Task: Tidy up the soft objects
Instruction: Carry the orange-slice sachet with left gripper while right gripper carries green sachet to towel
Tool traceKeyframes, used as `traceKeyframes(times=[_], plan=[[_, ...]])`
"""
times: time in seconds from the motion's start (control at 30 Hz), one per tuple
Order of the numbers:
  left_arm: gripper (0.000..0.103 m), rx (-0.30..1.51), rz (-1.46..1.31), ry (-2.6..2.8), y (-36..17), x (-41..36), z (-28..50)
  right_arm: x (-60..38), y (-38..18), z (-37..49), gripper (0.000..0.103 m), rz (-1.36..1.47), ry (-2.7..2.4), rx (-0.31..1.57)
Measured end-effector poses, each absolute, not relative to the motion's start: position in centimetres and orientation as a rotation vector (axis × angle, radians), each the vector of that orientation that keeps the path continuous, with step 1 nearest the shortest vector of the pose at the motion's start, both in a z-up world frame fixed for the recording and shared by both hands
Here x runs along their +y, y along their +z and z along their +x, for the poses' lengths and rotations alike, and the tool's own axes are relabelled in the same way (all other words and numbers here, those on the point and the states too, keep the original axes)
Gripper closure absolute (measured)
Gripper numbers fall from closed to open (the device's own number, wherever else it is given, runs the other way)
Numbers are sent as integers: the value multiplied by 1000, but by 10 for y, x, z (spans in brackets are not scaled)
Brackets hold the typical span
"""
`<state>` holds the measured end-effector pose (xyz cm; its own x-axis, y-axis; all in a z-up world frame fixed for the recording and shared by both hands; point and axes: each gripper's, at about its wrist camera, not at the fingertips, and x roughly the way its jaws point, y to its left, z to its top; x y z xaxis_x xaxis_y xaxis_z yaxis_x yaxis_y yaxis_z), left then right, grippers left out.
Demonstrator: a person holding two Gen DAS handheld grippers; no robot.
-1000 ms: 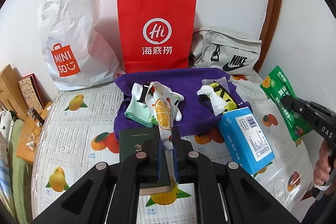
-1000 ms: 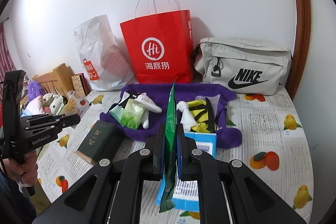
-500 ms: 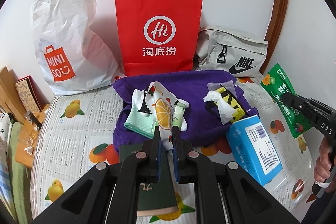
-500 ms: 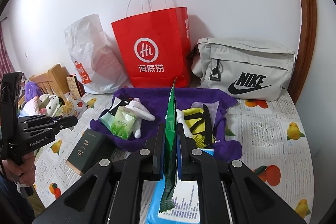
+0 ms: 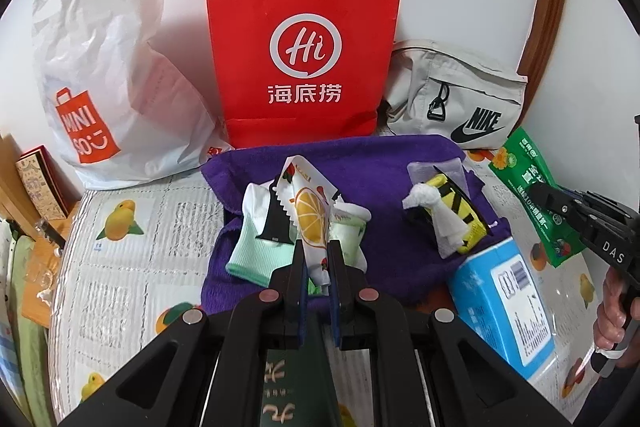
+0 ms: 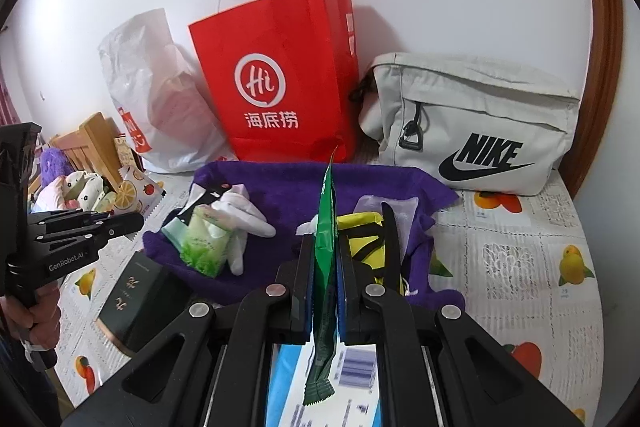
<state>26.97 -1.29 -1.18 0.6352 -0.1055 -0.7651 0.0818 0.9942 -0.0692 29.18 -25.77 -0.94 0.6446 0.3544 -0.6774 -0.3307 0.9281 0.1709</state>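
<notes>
the left gripper (image 5: 316,259) clamps a white orange-print snack sachet (image 5: 308,207) upright between its fingers, above a purple terry towel (image 5: 360,163); the right gripper (image 6: 324,267) pinches a flat green foil packet (image 6: 326,227) edge-on over a blue tissue box (image 6: 288,387). socks and a yellow pouch (image 5: 460,215) lie on the towel. bare fruit-print tablecloth (image 6: 520,267) stretches right; a red paper bag (image 5: 304,47) stands behind.
</notes>
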Motion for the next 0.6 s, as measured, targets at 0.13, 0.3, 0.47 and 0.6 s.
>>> traceKeyframes(times=[0.13,0.3,0.47,0.6], plan=[[94,886,-40,-106,-18,-13,285,-258,-19,309,94,35,387,801],[94,904,-58,-97,-27,-10,306,-259,-26,327,94,38,379,821],[94,918,-55,-95,-34,-10,322,-259,-36,344,94,17,368,836],[94,933,-58,-92,-39,-10,335,-261,-44,357,94,18,350,855]])
